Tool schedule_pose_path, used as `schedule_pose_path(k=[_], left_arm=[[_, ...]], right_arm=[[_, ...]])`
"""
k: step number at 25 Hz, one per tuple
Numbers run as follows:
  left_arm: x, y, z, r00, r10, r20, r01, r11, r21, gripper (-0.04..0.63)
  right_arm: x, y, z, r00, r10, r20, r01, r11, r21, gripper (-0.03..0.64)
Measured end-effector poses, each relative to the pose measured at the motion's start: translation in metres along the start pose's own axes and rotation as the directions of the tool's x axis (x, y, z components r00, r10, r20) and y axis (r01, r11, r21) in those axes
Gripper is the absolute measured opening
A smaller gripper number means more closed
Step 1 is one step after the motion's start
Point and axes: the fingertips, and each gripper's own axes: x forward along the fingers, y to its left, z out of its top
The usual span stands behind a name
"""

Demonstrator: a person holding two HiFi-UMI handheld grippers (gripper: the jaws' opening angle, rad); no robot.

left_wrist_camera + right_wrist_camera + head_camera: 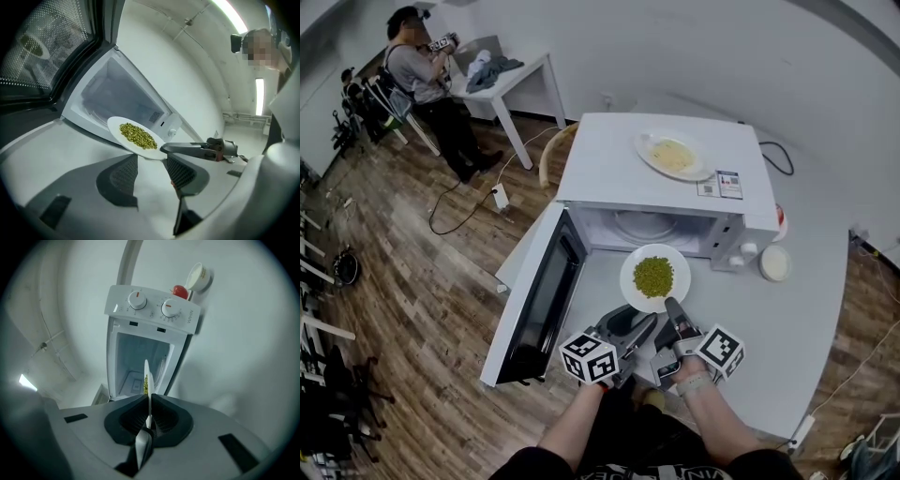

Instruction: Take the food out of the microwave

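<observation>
A white plate of green peas (655,277) hangs in front of the open microwave (675,187), over the white table. My right gripper (673,312) is shut on the plate's near rim; in the right gripper view the plate (146,380) stands edge-on between the closed pads of that gripper (148,404). My left gripper (636,324) sits just left of it, open. In the left gripper view the plate (136,136) floats just beyond that gripper's spread jaws (151,165), untouched by them, and the right gripper (187,149) pinches its rim from the right.
The microwave door (539,300) swings open to the left. A second plate of food (673,155) rests on top of the microwave. A white lid (775,263) and a red object (782,223) lie to its right. A person (427,75) stands by a table (525,75) far back left.
</observation>
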Motion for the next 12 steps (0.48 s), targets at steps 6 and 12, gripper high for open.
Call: schedule_pose_path(k=[6, 12], left_arm=[[-0.001, 0.000, 0.000, 0.999, 0.041, 0.004, -0.041, 0.999, 0.022, 0.189], [-0.007, -0.008, 0.001, 0.999, 0.048, -0.003, -0.047, 0.996, 0.073, 0.186]], right_arm=[[-0.006, 0.000, 0.004, 1.000, 0.006, 0.014, -0.006, 1.000, 0.012, 0.040], [-0.014, 0.004, 0.001, 0.999, 0.026, 0.019, -0.026, 1.000, 0.005, 0.040]])
